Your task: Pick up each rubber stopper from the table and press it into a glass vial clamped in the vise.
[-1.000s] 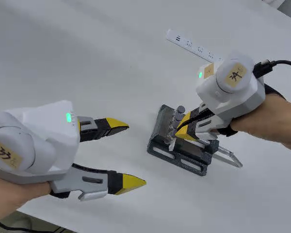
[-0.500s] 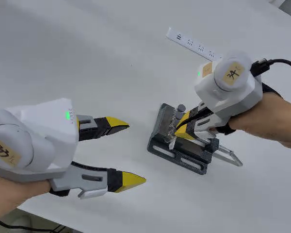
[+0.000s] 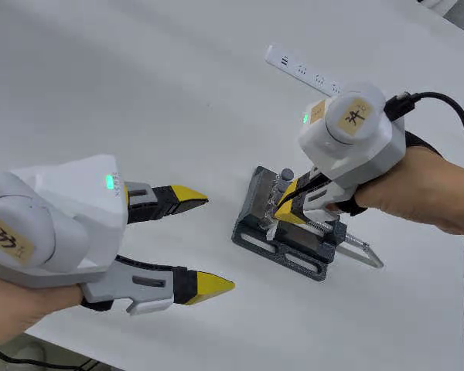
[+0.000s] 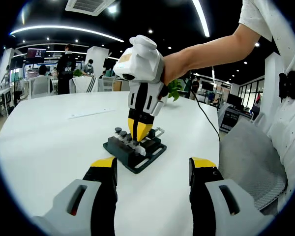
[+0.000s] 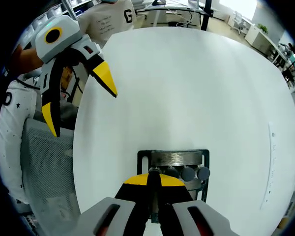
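Right tongs [image 5: 155, 177], jaws pressed together, hang above the vise [image 5: 179, 158] holding vials [image 5: 189, 173].

- In the head view the right claw [image 3: 288, 207] covers the near end of the vise [image 3: 251, 238] and most of the vials [image 3: 285, 178].
- Whether anything sits between its closed jaws cannot be told.
- The power strip [image 3: 292, 65] has its far end hidden behind that claw's body.

I see grey round rubber stoppers [image 3: 287, 175] in a black metal vise [image 3: 278, 253] on a white tabletop [image 3: 139, 93]; left gripper [image 3: 216, 243] and right gripper [image 3: 283, 210] are white, yellow-tipped.
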### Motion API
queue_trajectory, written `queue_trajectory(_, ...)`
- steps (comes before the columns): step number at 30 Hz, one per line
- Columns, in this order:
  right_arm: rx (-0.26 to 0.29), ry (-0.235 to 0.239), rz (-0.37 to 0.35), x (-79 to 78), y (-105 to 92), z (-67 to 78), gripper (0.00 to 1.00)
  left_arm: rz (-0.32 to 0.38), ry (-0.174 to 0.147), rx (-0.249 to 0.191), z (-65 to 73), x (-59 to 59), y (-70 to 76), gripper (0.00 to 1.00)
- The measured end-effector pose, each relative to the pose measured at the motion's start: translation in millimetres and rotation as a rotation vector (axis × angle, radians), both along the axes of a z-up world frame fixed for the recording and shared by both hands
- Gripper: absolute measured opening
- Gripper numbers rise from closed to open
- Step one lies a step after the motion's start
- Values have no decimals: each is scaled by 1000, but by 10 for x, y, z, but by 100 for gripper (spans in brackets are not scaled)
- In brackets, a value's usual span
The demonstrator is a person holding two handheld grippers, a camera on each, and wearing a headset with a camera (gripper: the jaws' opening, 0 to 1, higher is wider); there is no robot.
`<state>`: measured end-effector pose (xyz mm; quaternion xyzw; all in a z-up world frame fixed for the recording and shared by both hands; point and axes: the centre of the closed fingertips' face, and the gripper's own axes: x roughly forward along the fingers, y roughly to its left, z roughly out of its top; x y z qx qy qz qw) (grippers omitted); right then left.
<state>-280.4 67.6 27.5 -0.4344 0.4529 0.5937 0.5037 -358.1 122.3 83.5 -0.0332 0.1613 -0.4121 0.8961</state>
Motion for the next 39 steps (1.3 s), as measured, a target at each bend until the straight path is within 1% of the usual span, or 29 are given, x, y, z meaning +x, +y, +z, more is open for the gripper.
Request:
queue_trajectory(2,-15,-4,22,-12,-5,-1,0,2,1,-2,3,7,-4,57)
queue_trajectory(4,-30,1,8,1,-8,-6,0,1,0,0,0,16,-2,57)
queue_trajectory(8,-44,5,6,4,-20,-13,0,3,-3,-4,6,25,-3,57)
queue_trajectory(10,-54,1,10,-11,-20,-13,0,2,-2,-3,-3,23,-2,57)
queue_trajectory(11,-58,-3,24,-23,-27,-13,0,3,-1,-3,-4,23,-2,57)
queue_trajectory(16,-60,-5,25,-4,-30,-24,0,3,0,-4,0,20,-4,56)
queue_trajectory(18,-73,-17,46,-16,-22,-29,0,4,0,-4,-6,28,2,56)
queue_trajectory(20,-84,-11,31,1,-15,-38,0,7,1,-5,-7,42,6,56)
queue_trajectory(23,-91,-4,32,8,-14,-49,0,7,-4,-8,15,55,0,56)
queue_trajectory(26,-107,-12,46,7,-9,-62,0,5,-7,-7,23,57,-1,55)
queue_trajectory(28,-118,-14,38,-10,-9,-52,0,7,-7,-5,22,61,6,55)
queue_trajectory(32,-112,-12,26,-16,-11,-47,0,6,-13,-4,54,66,1,55)
queue_trajectory(35,-133,-16,31,-16,10,-57,0,4,-17,-6,78,82,-8,55)
queue_trajectory(36,-142,-17,42,-12,14,-59,0,2,-22,-4,93,86,-14,55)
queue_trajectory(37,-147,-13,31,8,22,-65,0,-2,-26,-1,121,89,-26,55)
queue_trajectory(39,-136,1,24,8,-1,-52,0,-13,-38,7,181,77,-39,55)
